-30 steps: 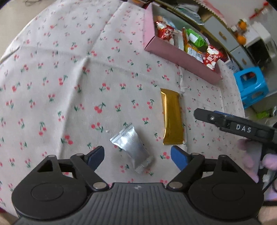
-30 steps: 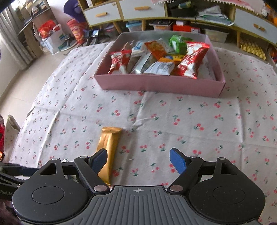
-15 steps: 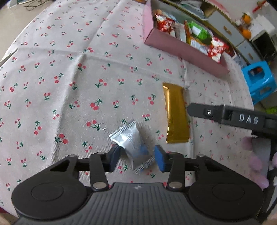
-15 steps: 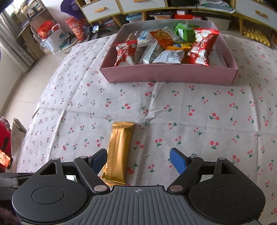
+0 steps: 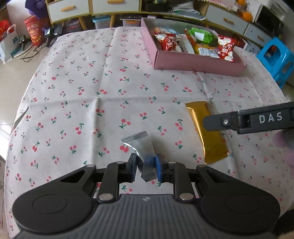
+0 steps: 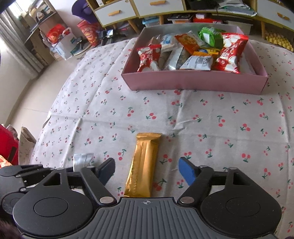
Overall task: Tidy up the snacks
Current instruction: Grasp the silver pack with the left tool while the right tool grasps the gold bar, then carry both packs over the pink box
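Observation:
My left gripper (image 5: 146, 168) is shut on a small silver snack packet (image 5: 142, 147) and holds it just above the cherry-print tablecloth. The packet's tip also shows in the right wrist view (image 6: 81, 159). A gold snack bar (image 6: 144, 163) lies flat on the cloth between the open jaws of my right gripper (image 6: 147, 168); it also shows in the left wrist view (image 5: 205, 132), partly under the right gripper's finger (image 5: 248, 120). A pink box (image 6: 194, 82) full of snack bags stands at the far side; it also shows in the left wrist view (image 5: 198, 64).
The cherry-print tablecloth (image 5: 82, 95) covers the whole table. Beyond the far edge stand drawers and shelves (image 6: 147, 7), red bags on the floor (image 5: 34, 33), and a blue stool (image 5: 277, 60) at the right.
My left gripper closed on the silver packet and lifted it off the cloth. My right gripper moved left, so the gold bar now lies between its open jaws.

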`<state>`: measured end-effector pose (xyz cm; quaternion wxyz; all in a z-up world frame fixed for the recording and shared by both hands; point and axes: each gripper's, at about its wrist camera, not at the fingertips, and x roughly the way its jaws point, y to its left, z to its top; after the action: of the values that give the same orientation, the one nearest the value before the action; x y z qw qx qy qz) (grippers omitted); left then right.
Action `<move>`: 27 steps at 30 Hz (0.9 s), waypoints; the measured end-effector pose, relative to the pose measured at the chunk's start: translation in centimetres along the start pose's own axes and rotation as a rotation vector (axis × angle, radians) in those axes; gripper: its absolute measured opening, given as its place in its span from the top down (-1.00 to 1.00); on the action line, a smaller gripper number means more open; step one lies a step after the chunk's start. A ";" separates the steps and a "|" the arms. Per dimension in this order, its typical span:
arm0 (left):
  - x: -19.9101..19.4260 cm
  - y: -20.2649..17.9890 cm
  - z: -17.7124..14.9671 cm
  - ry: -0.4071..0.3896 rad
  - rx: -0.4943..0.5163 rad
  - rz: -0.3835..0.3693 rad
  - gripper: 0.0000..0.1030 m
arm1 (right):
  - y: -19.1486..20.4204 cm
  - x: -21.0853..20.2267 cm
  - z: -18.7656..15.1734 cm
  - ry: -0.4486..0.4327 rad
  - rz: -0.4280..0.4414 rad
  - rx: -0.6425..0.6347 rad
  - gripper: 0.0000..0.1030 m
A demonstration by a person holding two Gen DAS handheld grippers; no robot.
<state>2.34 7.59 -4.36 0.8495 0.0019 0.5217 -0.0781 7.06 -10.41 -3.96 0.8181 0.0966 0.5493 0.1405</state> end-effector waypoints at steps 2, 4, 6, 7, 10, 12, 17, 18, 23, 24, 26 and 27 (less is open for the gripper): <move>0.0 0.3 0.0 0.004 -0.009 -0.008 0.62 | 0.1 0.4 -0.1 0.014 0.008 0.009 -0.30; 0.0 0.4 0.1 0.005 -0.010 -0.010 0.62 | 0.3 0.8 -0.2 0.028 0.013 0.013 -0.22; -0.1 0.4 0.0 0.007 -0.012 -0.014 0.62 | 0.5 1.3 -0.3 0.038 0.011 0.010 -0.14; -0.1 0.4 0.0 0.010 -0.015 -0.018 0.62 | 0.6 1.5 -0.4 0.040 0.005 0.005 -0.13; 0.0 0.5 0.0 0.014 -0.019 -0.022 0.63 | 0.9 1.9 -0.5 0.032 -0.015 -0.009 -0.12; 0.0 0.5 0.0 0.015 -0.024 -0.025 0.63 | 1.1 1.9 -0.5 0.025 -0.027 -0.018 -0.06; 0.0 0.5 0.1 0.017 -0.027 -0.027 0.63 | 1.7 2.1 -0.7 0.002 -0.088 -0.070 0.16; 0.0 0.5 0.1 0.017 -0.028 -0.028 0.63 | 1.8 2.1 -0.8 0.000 -0.098 -0.079 0.21; -0.2 0.6 0.2 0.004 -0.034 -0.026 0.63 | 2.0 1.9 -0.7 -0.012 -0.121 -0.098 0.43; -0.2 0.6 0.2 0.000 -0.036 -0.026 0.63 | 1.9 1.8 -0.7 -0.010 -0.118 -0.092 0.44; -0.3 0.5 0.3 -0.005 -0.038 -0.027 0.63 | 1.7 1.8 -0.6 -0.009 -0.115 -0.083 0.45; -0.3 0.5 0.3 -0.007 -0.039 -0.028 0.63 | 1.6 1.8 -0.6 -0.009 -0.117 -0.082 0.45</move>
<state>2.57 8.10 -3.95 0.8501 -0.0222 0.5200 -0.0796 6.92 -8.26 -5.22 0.8307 0.0315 0.5440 0.1143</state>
